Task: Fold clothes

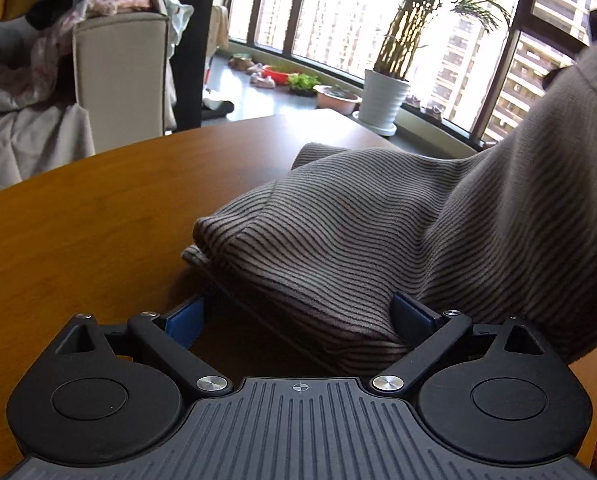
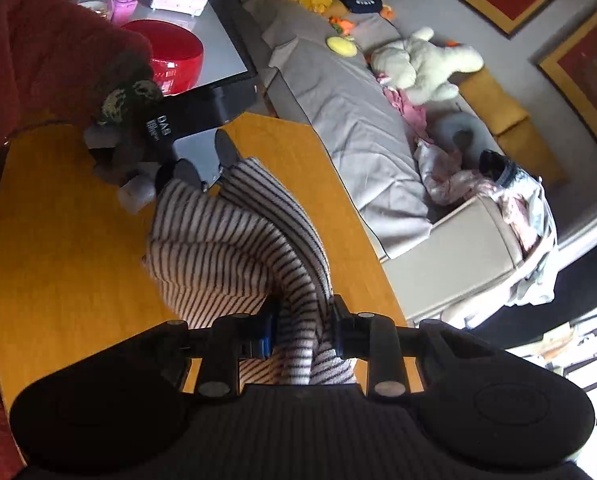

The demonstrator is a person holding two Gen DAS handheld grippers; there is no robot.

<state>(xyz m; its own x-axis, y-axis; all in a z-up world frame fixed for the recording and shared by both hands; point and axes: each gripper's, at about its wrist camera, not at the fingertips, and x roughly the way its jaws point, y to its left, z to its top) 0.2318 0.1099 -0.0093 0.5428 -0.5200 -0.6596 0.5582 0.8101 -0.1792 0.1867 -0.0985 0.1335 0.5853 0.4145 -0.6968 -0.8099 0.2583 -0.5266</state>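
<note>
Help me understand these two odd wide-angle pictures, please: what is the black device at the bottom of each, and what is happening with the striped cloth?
There is no robot here: a person holds a two-finger gripper in each hand, each with a fisheye camera looking along its fingers. The left gripper is open, and a fold of the striped garment lies between its blue pads. The right gripper is shut on the same garment and lifts one end off the wooden table. The right view also catches the left gripper at the far end. The sofa behind is only background.

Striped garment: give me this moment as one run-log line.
task: fold clothes | left gripper: open, at the fold's edge | right gripper: shut on striped garment, lifting one end | wooden table: rest of garment lies on it
</note>
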